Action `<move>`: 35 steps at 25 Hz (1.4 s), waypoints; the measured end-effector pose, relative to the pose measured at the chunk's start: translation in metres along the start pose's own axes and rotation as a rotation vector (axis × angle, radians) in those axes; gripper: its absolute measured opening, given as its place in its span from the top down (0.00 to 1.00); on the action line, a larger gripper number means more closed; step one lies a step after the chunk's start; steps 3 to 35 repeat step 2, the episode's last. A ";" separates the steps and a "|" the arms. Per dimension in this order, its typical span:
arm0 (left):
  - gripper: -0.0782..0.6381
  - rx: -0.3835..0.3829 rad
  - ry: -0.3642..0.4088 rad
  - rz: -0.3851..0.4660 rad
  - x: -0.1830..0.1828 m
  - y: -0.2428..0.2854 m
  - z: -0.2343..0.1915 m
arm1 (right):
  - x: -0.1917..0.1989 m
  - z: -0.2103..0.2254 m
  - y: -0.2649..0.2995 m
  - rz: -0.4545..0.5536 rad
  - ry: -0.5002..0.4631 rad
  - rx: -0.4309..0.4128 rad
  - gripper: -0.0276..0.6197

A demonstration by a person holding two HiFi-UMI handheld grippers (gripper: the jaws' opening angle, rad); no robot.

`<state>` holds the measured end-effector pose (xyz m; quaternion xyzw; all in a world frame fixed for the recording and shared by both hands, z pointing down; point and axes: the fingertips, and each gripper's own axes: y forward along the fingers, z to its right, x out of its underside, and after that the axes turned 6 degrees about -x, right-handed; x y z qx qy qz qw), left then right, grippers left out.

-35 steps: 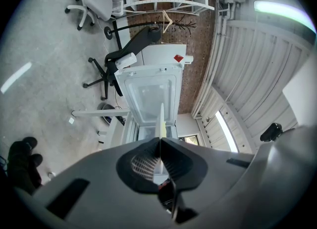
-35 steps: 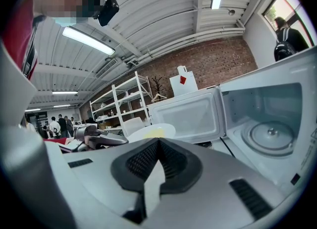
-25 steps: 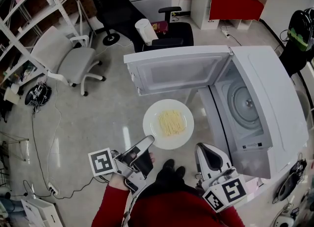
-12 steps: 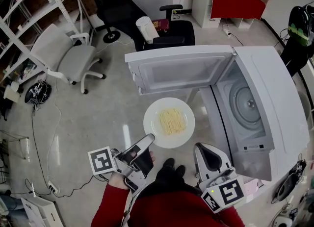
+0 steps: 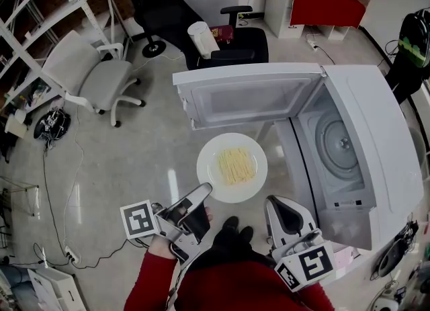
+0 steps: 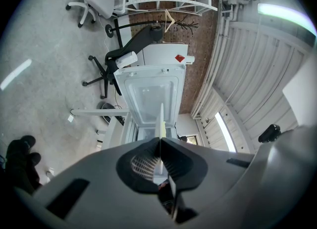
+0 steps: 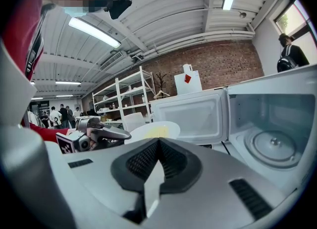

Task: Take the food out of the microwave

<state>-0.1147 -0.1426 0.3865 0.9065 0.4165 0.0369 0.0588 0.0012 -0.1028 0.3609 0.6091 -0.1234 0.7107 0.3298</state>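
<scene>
A white plate of pale noodles point(image 5: 232, 167) hangs above the floor in front of the open microwave point(image 5: 376, 135). My left gripper point(image 5: 203, 191) is shut on the plate's near rim. In the left gripper view the plate point(image 6: 161, 121) runs edge-on between the closed jaws of the left gripper point(image 6: 160, 146). My right gripper point(image 5: 277, 204) hangs low beside the microwave, shut with nothing in it. In the right gripper view the jaws of the right gripper point(image 7: 158, 146) meet, with the plate point(image 7: 156, 130) and the left gripper point(image 7: 101, 135) beyond them. The microwave's glass turntable point(image 5: 339, 143) is bare.
The microwave door point(image 5: 248, 98) stands swung open to the left, just past the plate. Beyond it are a black office chair point(image 5: 228, 41) and a grey office chair point(image 5: 87, 78). White shelving point(image 5: 40, 14) lines the left. Cables point(image 5: 57, 189) trail across the floor.
The plate and the left gripper hold almost still. The right gripper's marker cube has wobbled slightly.
</scene>
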 end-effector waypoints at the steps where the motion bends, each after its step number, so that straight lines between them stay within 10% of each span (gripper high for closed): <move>1: 0.87 0.000 0.001 0.000 0.000 0.000 0.000 | 0.000 0.000 0.000 -0.001 -0.001 0.000 0.94; 35: 0.87 0.001 0.001 -0.001 -0.001 0.000 0.000 | 0.000 0.000 0.001 -0.002 -0.002 0.000 0.94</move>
